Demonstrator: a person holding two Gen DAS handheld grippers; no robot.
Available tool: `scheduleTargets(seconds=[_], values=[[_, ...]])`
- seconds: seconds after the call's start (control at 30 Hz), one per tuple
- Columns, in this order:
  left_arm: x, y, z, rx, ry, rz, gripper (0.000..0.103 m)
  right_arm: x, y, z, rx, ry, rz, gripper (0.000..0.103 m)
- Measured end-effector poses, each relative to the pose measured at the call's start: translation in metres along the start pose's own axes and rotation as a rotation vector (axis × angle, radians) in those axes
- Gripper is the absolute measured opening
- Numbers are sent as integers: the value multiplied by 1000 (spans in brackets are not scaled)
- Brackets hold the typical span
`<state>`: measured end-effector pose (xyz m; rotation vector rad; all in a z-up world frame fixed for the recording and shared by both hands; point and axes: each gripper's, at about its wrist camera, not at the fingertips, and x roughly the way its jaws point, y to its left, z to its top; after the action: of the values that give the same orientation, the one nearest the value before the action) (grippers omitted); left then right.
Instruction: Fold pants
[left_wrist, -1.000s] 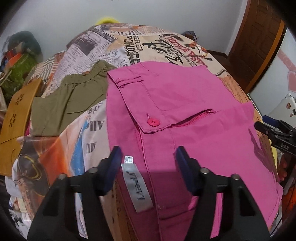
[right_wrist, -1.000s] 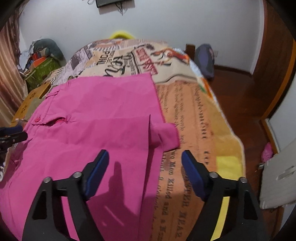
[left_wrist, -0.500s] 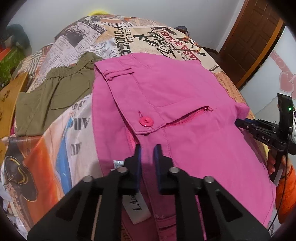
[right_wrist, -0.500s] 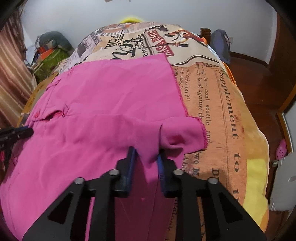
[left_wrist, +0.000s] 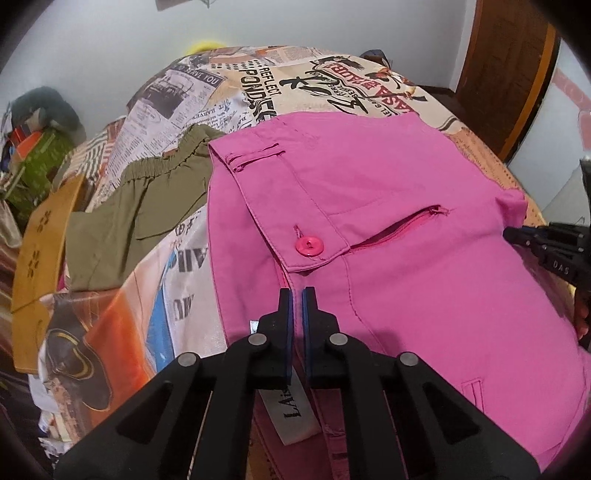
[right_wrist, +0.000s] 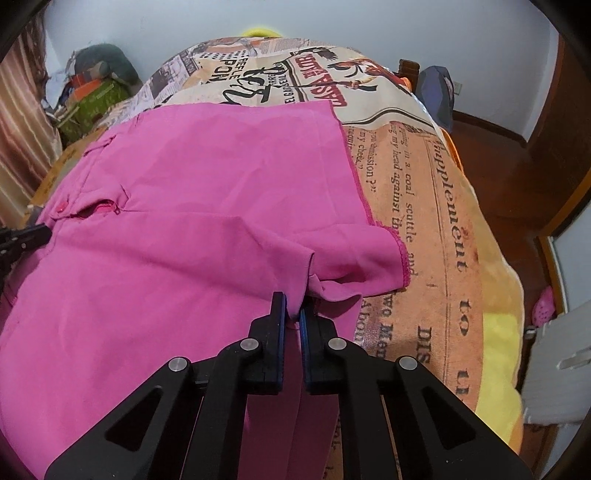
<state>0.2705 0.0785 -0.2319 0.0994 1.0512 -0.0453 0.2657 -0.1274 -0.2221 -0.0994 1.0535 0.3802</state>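
Pink pants (left_wrist: 399, 229) lie spread on a bed, waistband to the left, with a pink button (left_wrist: 309, 245) and an open fly. My left gripper (left_wrist: 297, 295) is shut on the near waistband edge, just below the button, with a white label (left_wrist: 291, 410) under it. In the right wrist view the pants (right_wrist: 177, 221) fill the left half. My right gripper (right_wrist: 291, 299) is shut on the pink fabric at the leg's near edge, where a hem flap (right_wrist: 362, 258) bunches up. The right gripper also shows at the left wrist view's right edge (left_wrist: 546, 247).
The bed has a newspaper-print cover (right_wrist: 424, 206). Olive-green shorts (left_wrist: 147, 214) lie left of the pants. A tan cardboard piece (left_wrist: 40, 236) and clutter (left_wrist: 33, 155) sit at the left. A wooden floor (right_wrist: 517, 177) and door lie to the right.
Both grippers were open above the pants a second ago; both have since moved forward and closed on the pink fabric, left at the waistband, right at the leg's edge.
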Motion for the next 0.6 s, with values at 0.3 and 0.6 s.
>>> scheduleTargets(seconds=[0.3, 0.6], values=[[-36, 5, 13, -18, -68, -13, 34, -34, -9, 8, 50, -58, 28, 33], [-22, 15, 40, -41, -78, -70, 49, -53, -26, 41, 60, -200, -27, 63]])
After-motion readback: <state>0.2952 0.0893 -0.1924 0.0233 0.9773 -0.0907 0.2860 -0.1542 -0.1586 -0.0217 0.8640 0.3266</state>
